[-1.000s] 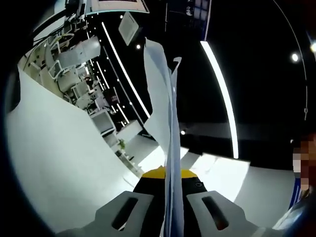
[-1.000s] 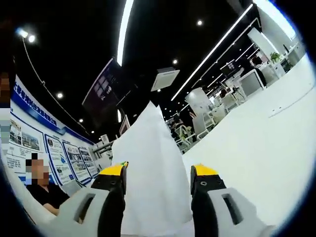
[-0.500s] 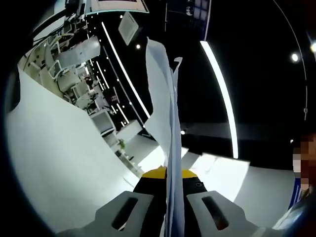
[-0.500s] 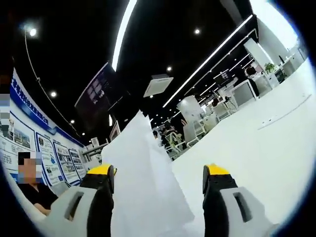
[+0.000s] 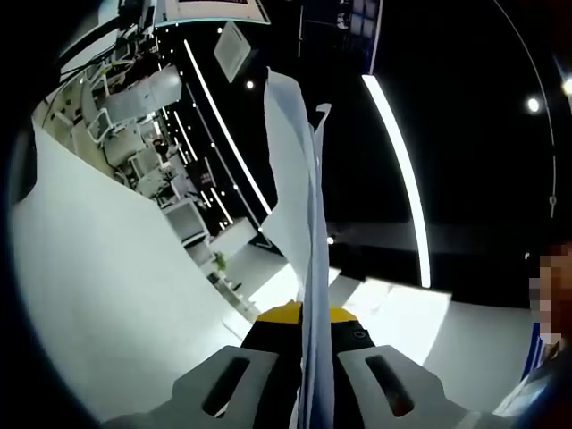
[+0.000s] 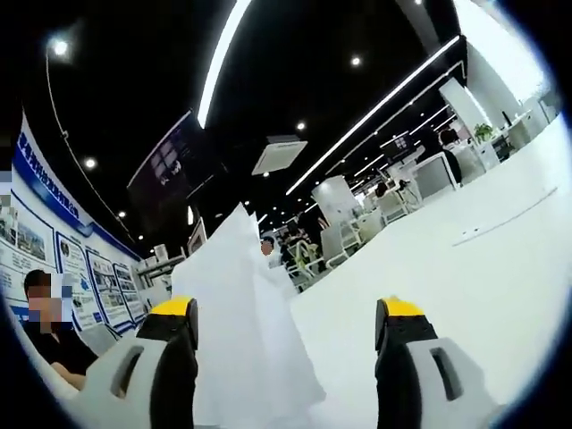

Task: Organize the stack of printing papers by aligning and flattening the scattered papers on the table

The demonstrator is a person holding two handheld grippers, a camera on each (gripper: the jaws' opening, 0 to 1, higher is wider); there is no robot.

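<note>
Your left gripper view looked along its jaws, rolled sideways and pitched upward toward the ceiling light strip (image 5: 399,174), close against the edge-on papers (image 5: 299,206). Your right gripper view looked low across the table (image 6: 465,277), also pitched upward, near the same papers (image 6: 237,331). Both views shared the papers, table and office background.

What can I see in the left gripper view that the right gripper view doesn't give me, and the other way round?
The left gripper view looks along the left gripper, whose yellow-tipped jaws are shut on the papers, seen edge-on and standing up between them.

The right gripper view has the right gripper with its jaws wide apart, the papers rising broadside between them without touching either, and a wall of posters with a seated person at the left.

Both show the white table, the papers, long ceiling light strips and distant desks.
</note>
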